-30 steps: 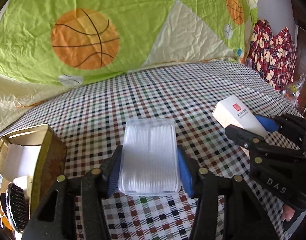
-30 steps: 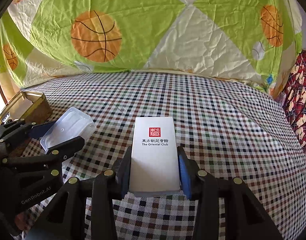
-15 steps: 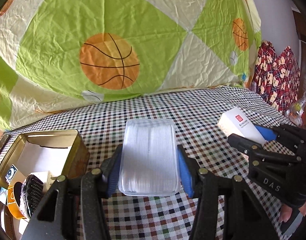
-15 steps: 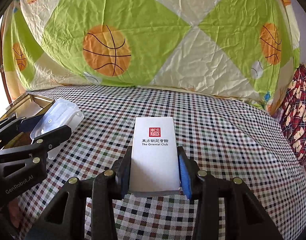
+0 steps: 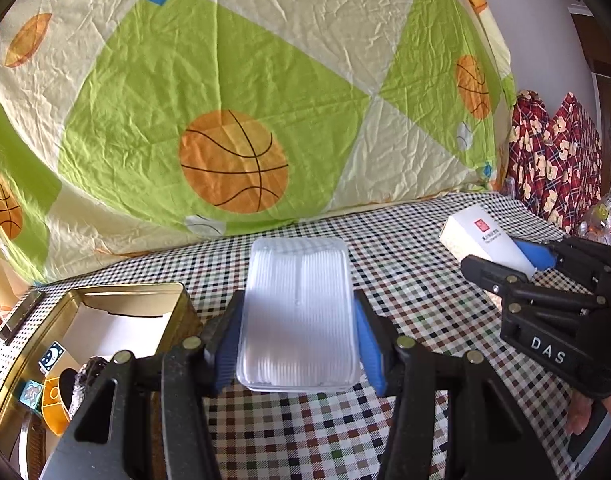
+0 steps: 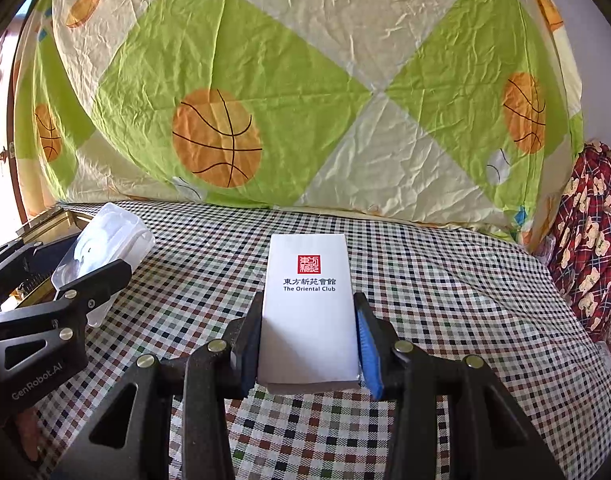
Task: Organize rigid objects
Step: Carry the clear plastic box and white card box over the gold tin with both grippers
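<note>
1. Tablecloth (image 6: pixel 445 300): small checks in black, white, brown and green.
2. Hanging sheet (image 6: pixel 305 80): lime green and cream triangles with orange basketballs.
3. Box (image 6: pixel 309 308): white, with a red square seal and black lettering.
4. Plastic case (image 5: pixel 299 312): clear, frosted white.
5. Tin (image 5: pixel 181 300): gold.
6. Gripper pads (image 5: pixel 367 344): blue on black.

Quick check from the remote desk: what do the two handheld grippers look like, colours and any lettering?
Both are black, angular linkage frames with brass-coloured pivot pins and blue finger pads. The left gripper is lettered GenRobot.AI; the right gripper reads DAS. No cables or sleeves show.
</note>
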{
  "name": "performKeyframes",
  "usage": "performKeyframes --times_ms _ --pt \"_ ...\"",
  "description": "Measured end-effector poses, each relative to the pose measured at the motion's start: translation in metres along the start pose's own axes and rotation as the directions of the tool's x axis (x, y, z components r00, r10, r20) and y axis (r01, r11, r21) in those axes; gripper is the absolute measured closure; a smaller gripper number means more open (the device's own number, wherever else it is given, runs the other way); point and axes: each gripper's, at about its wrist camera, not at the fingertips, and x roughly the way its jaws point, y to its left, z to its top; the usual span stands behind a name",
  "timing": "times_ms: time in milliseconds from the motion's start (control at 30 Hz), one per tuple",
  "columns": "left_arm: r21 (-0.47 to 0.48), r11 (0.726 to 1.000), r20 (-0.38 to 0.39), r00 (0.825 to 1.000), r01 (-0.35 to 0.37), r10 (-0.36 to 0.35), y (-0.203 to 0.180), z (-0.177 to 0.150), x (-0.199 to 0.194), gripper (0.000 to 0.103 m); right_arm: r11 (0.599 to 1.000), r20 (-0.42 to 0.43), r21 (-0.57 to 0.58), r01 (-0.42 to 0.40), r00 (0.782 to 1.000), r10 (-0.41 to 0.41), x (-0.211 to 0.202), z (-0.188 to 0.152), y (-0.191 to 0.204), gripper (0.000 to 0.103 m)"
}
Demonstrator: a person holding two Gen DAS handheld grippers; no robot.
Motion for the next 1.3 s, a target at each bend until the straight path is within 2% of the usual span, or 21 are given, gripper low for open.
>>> performKeyframes --times_ms 700,1300 --pt "-0.087 0.996 0.096 0.995 -0.009 0.018 0.018 -0.01 -0.034 0.052 1.0 0.135 0.02 -0.018 0.991 0.015 -0.027 -0.003 -0.001 0.059" --pt "-0.107 0.994 0.128 0.992 -0.009 0.022 0.025 -0.023 -0.062 0.052 0.992 0.189 -0.005 -0.124 0.974 0.123 -0.045 -0.011 0.013 0.059"
